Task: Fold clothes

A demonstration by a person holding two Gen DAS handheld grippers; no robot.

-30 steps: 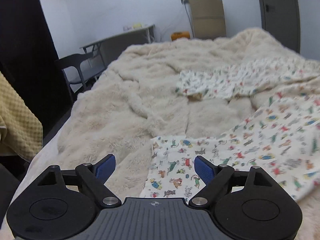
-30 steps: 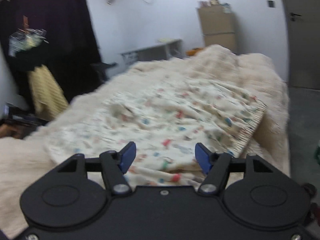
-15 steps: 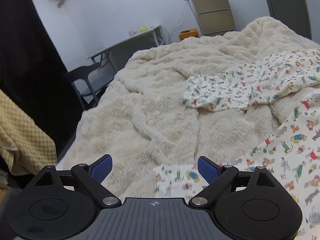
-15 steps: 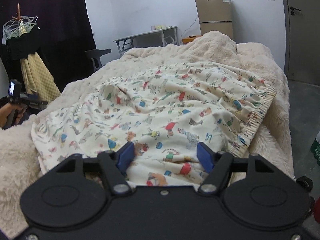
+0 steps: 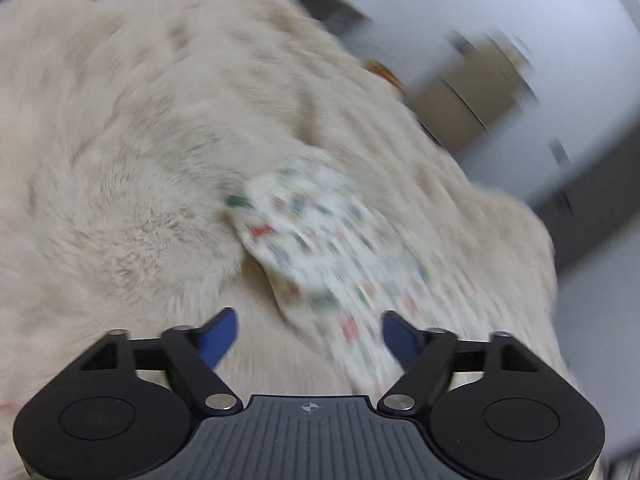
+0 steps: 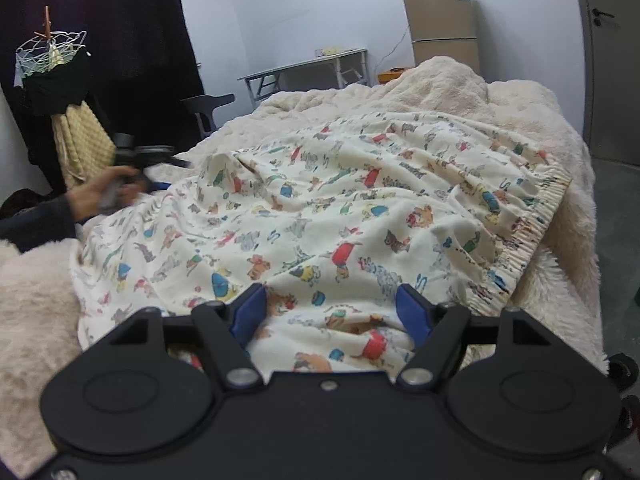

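Your left gripper (image 5: 310, 330), fingers apart and narrowing, swings toward the pyjama leg (image 5: 316, 240) lying ahead on the bed (image 5: 120, 140). Your right gripper (image 6: 330, 314), fingers apart, straddles cloth near the waistband (image 6: 532, 228).

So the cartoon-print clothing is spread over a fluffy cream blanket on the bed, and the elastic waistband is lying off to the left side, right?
Not quite: the elastic waistband runs along the right edge of the cartoon-print clothing, not the left. The right wrist view shows it clearly. The rest holds: the clothing is spread over the fluffy cream blanket on the bed.
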